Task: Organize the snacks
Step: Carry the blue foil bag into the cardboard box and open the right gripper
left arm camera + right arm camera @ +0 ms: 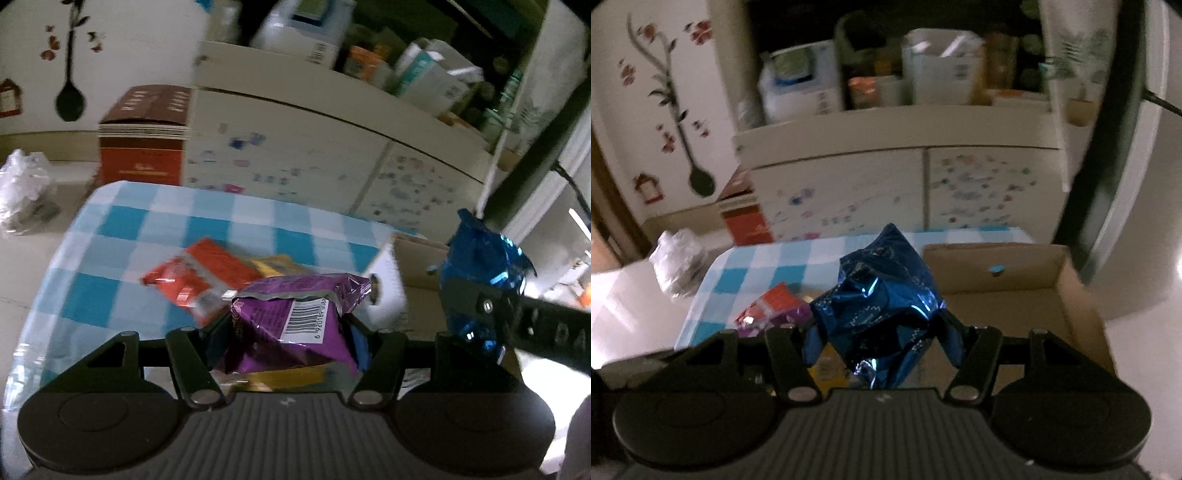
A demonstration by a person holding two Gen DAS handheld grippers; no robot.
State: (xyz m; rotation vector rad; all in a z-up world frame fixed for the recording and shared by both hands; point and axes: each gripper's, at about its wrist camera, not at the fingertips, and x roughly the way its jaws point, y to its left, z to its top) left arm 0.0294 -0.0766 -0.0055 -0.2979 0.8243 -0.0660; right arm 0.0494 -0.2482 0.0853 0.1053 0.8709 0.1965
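Note:
My left gripper (284,332) is shut on a purple snack packet (295,321) with a barcode, held above the blue-and-white checked cloth (129,236). My right gripper (882,332) is shut on a shiny blue foil snack bag (882,295), lifted beside an open cardboard box (1071,295). That blue bag (480,266) and the right gripper's finger (517,317) also show at the right of the left wrist view, over the box (417,266). A red snack packet (199,273) and a yellow one (273,266) lie on the cloth; the red packet (768,306) shows left of the blue bag.
A red-brown carton (144,136) stands beyond the cloth, against a white cabinet (295,147) whose open shelf holds several packages. A crumpled clear plastic bag (26,188) lies on the floor to the left. A dark pole (1097,184) rises at the right.

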